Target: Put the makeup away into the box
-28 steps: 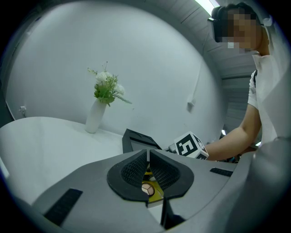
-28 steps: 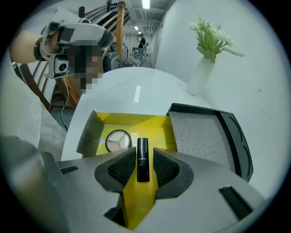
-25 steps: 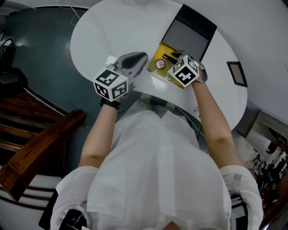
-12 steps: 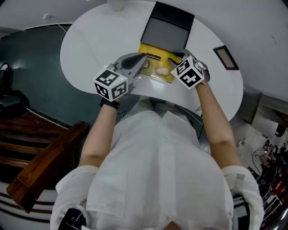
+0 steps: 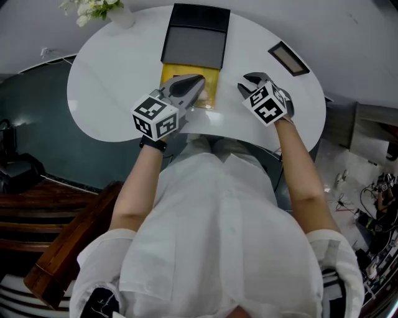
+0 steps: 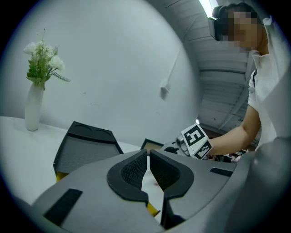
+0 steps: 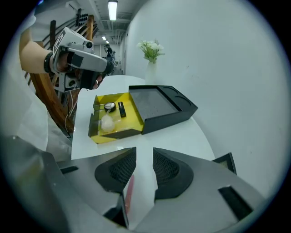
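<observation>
The makeup box (image 5: 212,86) has a yellow tray and an open black lid (image 5: 194,41). The right gripper view shows a round compact (image 7: 109,106), a black tube (image 7: 122,109) and a white puff (image 7: 106,122) in the tray (image 7: 132,117). My left gripper (image 5: 200,81) hovers over the tray's near edge, jaws shut and empty (image 6: 148,152). My right gripper (image 5: 245,81) is over bare table to the right of the box, jaws open (image 7: 144,152). A thin pink stick (image 7: 128,191) shows low in the gap by the left jaw; it seems to lie on the table.
A white vase of flowers (image 5: 93,7) stands at the table's far left. A small dark-framed plate (image 5: 286,58) lies at the far right. The round white table (image 5: 112,81) ends close to the person's body. Wooden steps (image 5: 37,205) are at the lower left.
My right gripper left the spot above the tray and now sits to the right of the box. The left gripper came from the box's left side to over the tray's edge.
</observation>
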`<action>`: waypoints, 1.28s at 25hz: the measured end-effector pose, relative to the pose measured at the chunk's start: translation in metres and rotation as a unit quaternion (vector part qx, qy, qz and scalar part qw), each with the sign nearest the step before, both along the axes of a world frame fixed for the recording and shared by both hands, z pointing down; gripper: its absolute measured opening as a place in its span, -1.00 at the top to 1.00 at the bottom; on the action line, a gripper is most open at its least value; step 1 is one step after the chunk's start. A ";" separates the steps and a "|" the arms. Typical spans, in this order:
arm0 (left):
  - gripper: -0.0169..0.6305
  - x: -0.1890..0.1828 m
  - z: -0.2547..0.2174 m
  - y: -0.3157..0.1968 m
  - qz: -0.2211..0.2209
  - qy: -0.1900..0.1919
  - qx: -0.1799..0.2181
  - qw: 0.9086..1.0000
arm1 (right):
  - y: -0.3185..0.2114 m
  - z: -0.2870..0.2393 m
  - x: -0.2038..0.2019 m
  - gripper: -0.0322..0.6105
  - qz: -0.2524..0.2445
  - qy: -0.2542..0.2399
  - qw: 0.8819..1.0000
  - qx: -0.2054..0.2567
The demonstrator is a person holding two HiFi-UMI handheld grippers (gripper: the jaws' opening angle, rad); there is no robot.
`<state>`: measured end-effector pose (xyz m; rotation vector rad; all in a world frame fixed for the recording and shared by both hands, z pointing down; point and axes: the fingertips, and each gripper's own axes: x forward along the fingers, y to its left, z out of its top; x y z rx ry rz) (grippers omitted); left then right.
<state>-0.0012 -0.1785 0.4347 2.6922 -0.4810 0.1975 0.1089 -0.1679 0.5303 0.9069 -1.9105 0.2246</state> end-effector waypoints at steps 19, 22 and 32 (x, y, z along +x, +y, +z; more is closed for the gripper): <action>0.89 0.065 0.008 0.017 0.040 -0.012 -0.013 0.999 | 0.059 0.041 0.063 0.58 0.037 -0.004 0.998 -0.053; 0.89 0.067 0.010 0.017 0.039 -0.012 -0.015 0.999 | 0.067 0.049 0.062 0.58 0.035 -0.006 0.997 -0.065; 0.89 0.065 0.012 0.019 0.039 -0.014 -0.019 0.999 | 0.086 0.073 0.063 0.58 0.034 -0.002 0.994 -0.103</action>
